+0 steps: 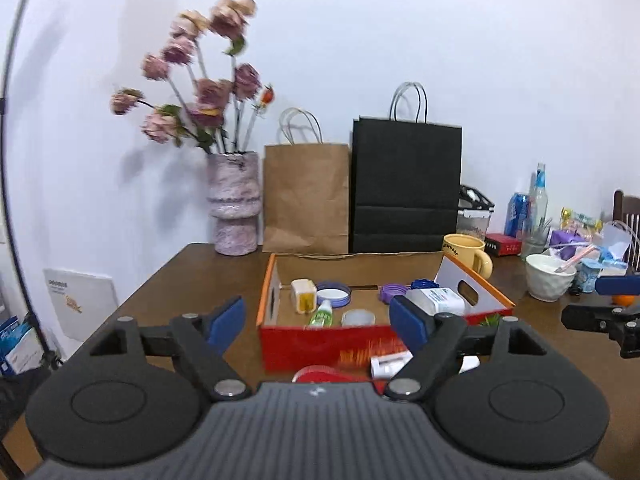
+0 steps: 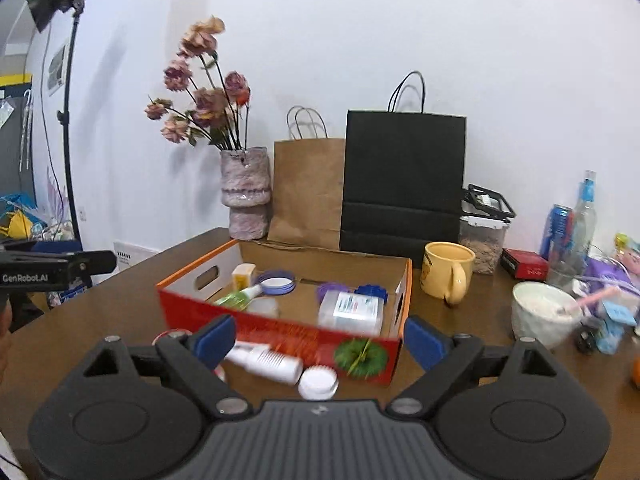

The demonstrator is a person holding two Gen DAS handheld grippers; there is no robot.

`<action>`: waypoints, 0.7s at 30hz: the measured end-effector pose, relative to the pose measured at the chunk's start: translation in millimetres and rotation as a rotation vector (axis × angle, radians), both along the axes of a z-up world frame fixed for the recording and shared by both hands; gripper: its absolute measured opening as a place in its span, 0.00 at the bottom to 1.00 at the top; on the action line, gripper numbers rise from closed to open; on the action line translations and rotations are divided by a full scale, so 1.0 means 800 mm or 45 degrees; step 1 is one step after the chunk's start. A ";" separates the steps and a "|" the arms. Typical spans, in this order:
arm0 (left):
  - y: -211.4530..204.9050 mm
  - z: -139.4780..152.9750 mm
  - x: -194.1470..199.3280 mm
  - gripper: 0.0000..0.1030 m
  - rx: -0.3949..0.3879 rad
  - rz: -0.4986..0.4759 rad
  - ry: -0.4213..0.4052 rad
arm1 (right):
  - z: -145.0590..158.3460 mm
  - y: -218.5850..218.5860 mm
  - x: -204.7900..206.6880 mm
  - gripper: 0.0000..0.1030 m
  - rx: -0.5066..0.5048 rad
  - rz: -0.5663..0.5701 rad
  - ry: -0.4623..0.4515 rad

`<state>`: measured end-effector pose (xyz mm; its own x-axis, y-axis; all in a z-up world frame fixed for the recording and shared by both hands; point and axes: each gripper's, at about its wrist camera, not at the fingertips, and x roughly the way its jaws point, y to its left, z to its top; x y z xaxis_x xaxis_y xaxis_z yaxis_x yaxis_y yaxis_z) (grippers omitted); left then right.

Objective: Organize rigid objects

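On the brown table (image 2: 460,320), just in front of both grippers, sits the open red cardboard box (image 2: 288,334) that serves as the sorting bin. Inside it lie a green-and-clear small bottle (image 2: 240,298), a purple-rimmed lid (image 2: 276,281), a white labelled container (image 2: 352,310), a yellowish block (image 2: 244,274) and a blue scalloped cap (image 2: 372,291).

Both grippers are empty and back from the box: the left gripper (image 1: 318,320) has its fingers apart with nothing between them, and so does the right gripper (image 2: 318,340).

This looks like a gap between placements. Outside the box, against its near wall, a white tube-like bottle (image 2: 268,362) lies on its side with a round white lid (image 2: 319,383) just beside it, and a red thing barely shows. The next move probably calls for lowering one gripper over the bottle, spanning its narrow width, and closing.
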<state>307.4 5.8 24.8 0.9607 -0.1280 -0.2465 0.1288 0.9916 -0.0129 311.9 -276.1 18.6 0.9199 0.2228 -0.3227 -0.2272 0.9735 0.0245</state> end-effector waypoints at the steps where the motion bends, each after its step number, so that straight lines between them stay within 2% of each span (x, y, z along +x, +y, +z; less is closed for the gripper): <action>1: 0.002 -0.004 -0.016 0.79 -0.011 0.009 -0.015 | -0.003 0.004 -0.020 0.89 0.004 0.004 -0.022; 7: 0.035 -0.027 -0.112 0.79 -0.097 0.054 -0.040 | -0.016 0.024 -0.118 0.91 0.023 0.004 -0.112; 13: 0.056 -0.044 -0.192 0.79 -0.056 0.147 -0.111 | -0.034 0.043 -0.209 0.92 0.045 -0.006 -0.258; 17: 0.065 -0.052 -0.225 0.79 -0.066 0.131 -0.116 | -0.053 0.046 -0.246 0.92 0.101 -0.007 -0.233; 21: 0.059 -0.048 -0.244 0.79 0.003 0.105 -0.165 | -0.065 0.048 -0.272 0.92 0.078 -0.046 -0.200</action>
